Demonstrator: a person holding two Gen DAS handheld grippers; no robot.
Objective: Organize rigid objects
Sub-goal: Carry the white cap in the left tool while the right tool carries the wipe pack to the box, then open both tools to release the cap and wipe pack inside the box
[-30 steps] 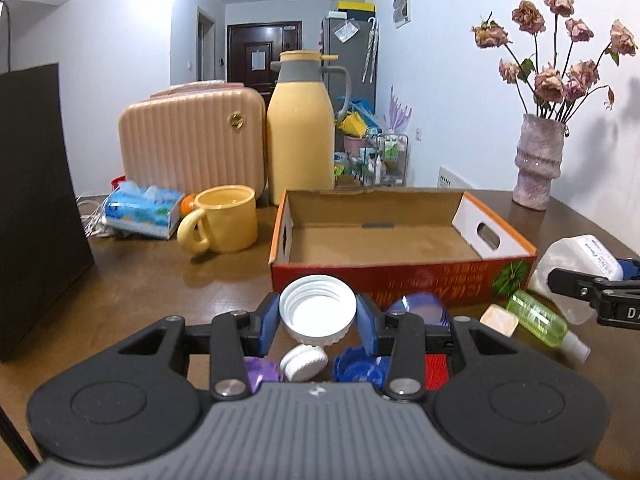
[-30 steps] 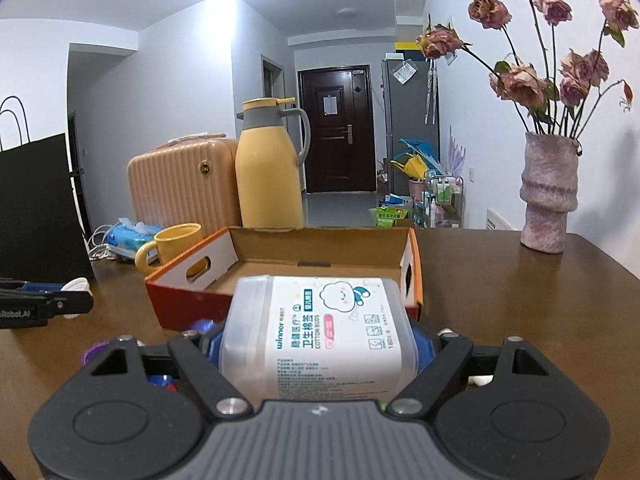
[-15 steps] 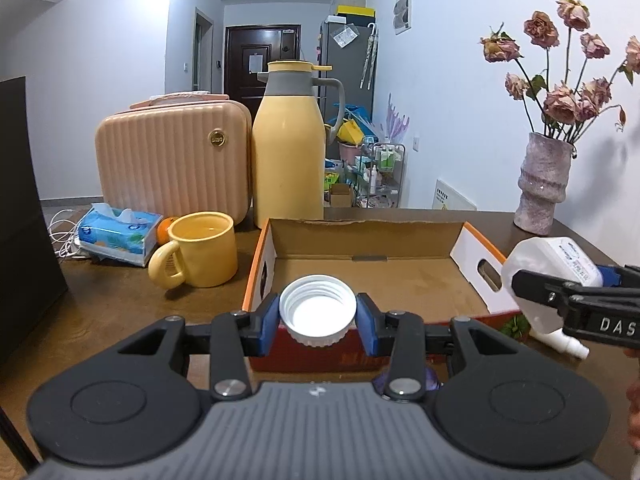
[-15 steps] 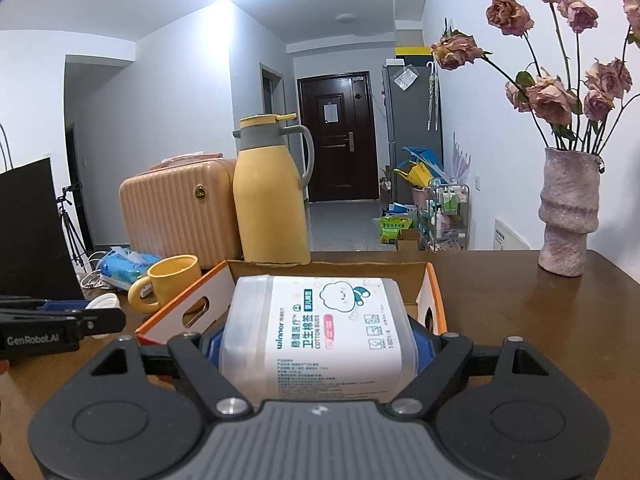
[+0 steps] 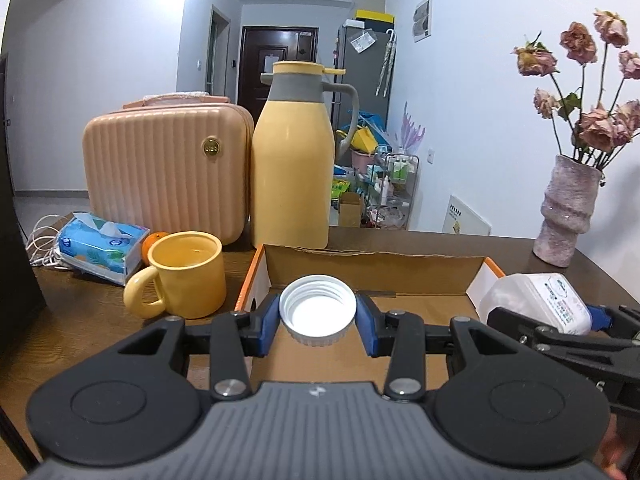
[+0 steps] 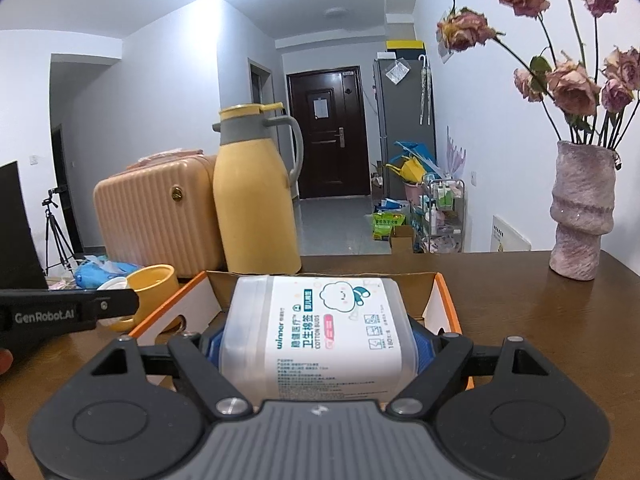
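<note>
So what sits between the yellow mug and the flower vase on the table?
The open cardboard box lies between the yellow mug and the vase, clearest in the left wrist view.

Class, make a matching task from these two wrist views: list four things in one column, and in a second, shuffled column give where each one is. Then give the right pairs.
Things:
1. white ribbed plastic cap
2. clear cotton bud box with white label
3. yellow ceramic mug
4. rough pink vase

Places:
A. on the table, left of the cardboard tray
B. between the right gripper fingers
C. far right on the table
D. between the left gripper fingers

Pairs: 1-D, 2-B, 3-A, 4-C
</note>
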